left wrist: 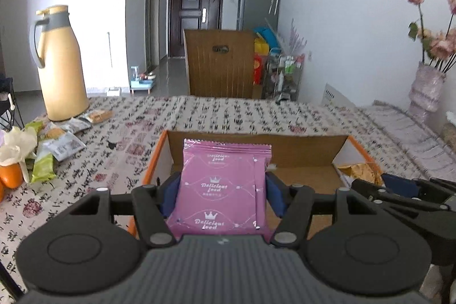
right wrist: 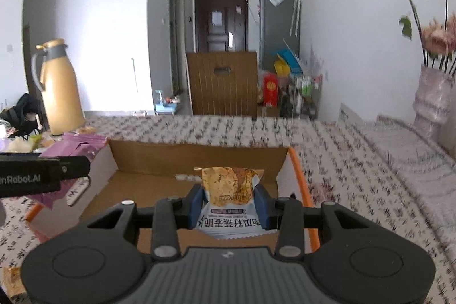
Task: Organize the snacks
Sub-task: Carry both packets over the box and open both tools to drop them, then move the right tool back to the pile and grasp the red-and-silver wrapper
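My left gripper (left wrist: 221, 187) is shut on a purple "Delicious food" packet (left wrist: 225, 181) and holds it upright over the open cardboard box (left wrist: 256, 146) with orange sides. My right gripper (right wrist: 229, 204) is shut on a white and brown cracker packet (right wrist: 230, 190) over the right part of the same box (right wrist: 199, 158). The right gripper also shows at the right edge of the left wrist view (left wrist: 399, 187). The left gripper with its purple packet (right wrist: 74, 147) shows at the left of the right wrist view. Several loose snack packets (left wrist: 54, 141) lie on the table at the left.
A tan thermos jug (left wrist: 61, 64) stands at the far left of the patterned tablecloth (left wrist: 228, 113). A vase with pink flowers (left wrist: 427, 87) stands at the far right. Oranges (left wrist: 11, 175) lie at the left edge. A wooden chair back (left wrist: 221, 61) is behind the table.
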A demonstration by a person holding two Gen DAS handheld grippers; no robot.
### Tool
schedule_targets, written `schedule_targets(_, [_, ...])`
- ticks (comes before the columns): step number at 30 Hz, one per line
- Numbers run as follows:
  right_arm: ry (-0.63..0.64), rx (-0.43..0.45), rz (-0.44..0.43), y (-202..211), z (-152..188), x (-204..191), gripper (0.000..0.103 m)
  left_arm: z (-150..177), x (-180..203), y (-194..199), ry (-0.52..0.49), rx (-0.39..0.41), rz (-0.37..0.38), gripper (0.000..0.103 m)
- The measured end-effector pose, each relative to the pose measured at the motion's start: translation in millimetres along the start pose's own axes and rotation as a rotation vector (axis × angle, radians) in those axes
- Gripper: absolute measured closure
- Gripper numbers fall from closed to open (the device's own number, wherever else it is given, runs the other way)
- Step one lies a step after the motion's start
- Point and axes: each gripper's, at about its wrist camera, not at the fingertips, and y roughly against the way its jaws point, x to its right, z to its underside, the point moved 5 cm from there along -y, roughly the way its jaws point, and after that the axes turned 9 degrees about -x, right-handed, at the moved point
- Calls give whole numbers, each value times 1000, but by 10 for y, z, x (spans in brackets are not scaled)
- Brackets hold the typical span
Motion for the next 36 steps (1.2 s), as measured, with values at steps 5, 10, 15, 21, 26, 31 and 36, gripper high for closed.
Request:
schedule_targets(5, [-21,-34,-6,-142,84,62,65,76,-20,-161,4,-26,14,40])
schedule_targets(10, [-33,-43,-1,-138,129,106,58,119,-23,-146,6,-20,43,32])
schedule_targets(15, [-60,-8,10,-61,112,172,19,94,-43,32,30,48,17,0])
schedule_targets(21, [-84,31,6,52,60,238,0,37,-87,121,58,59,11,0])
schedule_targets(26, [-83,54,18,202,19,235,0,12,-76,267,55,74,3,0])
schedule_targets(31, [-80,75,21,431,70,245,0,36,-59,450,44,89,11,0])
schedule_targets(36, [-80,93,24,679,221,273,0,159,-55,617,23,94,16,0])
